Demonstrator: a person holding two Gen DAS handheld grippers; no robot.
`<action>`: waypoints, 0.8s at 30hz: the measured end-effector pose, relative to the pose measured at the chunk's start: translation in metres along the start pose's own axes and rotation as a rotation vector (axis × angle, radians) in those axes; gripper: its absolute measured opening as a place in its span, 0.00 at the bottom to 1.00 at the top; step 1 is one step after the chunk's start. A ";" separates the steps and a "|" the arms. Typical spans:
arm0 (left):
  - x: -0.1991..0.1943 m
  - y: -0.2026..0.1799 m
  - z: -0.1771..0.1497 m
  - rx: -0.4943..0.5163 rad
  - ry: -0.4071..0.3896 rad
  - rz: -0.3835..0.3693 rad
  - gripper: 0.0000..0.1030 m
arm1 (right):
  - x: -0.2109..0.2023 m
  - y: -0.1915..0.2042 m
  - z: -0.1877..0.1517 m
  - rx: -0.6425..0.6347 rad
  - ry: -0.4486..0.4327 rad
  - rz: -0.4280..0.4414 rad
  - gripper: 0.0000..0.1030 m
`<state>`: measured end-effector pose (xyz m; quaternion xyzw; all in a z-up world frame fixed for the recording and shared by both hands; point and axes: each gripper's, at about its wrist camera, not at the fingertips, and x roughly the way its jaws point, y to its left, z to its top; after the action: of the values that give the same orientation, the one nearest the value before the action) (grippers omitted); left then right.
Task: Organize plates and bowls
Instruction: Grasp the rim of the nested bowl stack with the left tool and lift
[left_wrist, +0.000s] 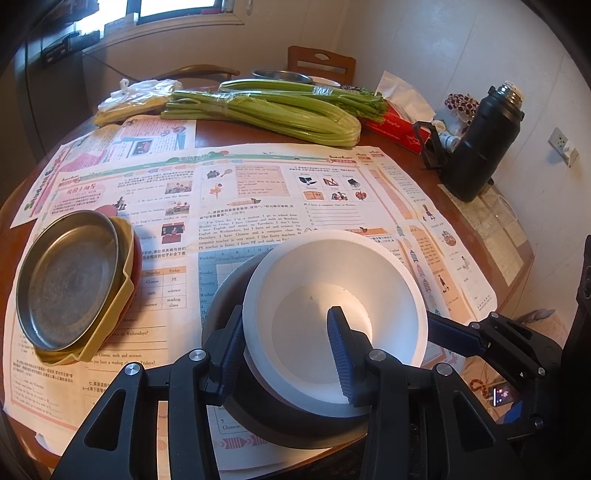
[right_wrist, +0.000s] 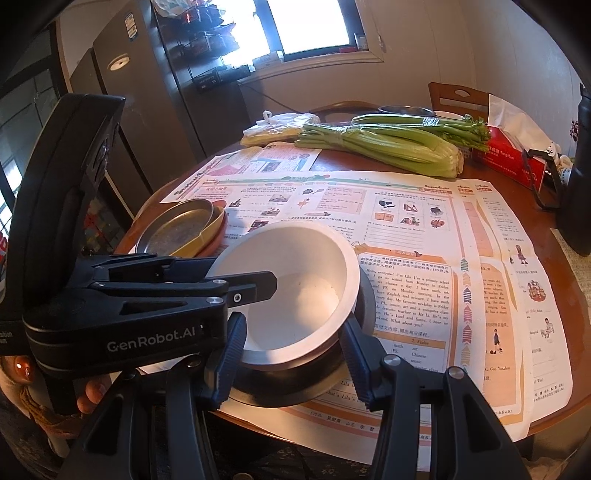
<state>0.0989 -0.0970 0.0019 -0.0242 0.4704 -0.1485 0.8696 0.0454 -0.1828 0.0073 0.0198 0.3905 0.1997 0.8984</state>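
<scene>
While the left gripper (left_wrist: 291, 349) pinches the white bowl's (left_wrist: 334, 291) near wall, narrowly parted, the right gripper (right_wrist: 293, 356) straddles the dark bowl (right_wrist: 284, 387) beneath; grip uncertain. Step: nesting. Next: release. Plate stack (left_wrist: 70, 280) lies left of white bowl.

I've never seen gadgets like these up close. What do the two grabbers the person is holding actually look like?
Both are matte black, angular frames joined with silver screws. The left gripper and right gripper each end in two dark blue ribbed finger pads. The left one's body carries white "GenRobot.AI" lettering. No cables show.
</scene>
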 end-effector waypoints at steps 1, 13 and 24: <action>0.000 0.000 0.000 -0.001 0.000 -0.002 0.43 | 0.000 0.000 0.000 -0.001 -0.002 -0.007 0.51; 0.000 0.004 -0.001 -0.017 0.005 0.003 0.45 | -0.003 0.001 0.001 -0.010 -0.012 -0.043 0.51; -0.007 0.007 -0.001 -0.032 -0.007 -0.004 0.45 | -0.012 -0.004 0.004 0.005 -0.036 -0.052 0.51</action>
<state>0.0966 -0.0888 0.0056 -0.0395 0.4696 -0.1424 0.8704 0.0425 -0.1907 0.0174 0.0155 0.3750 0.1751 0.9102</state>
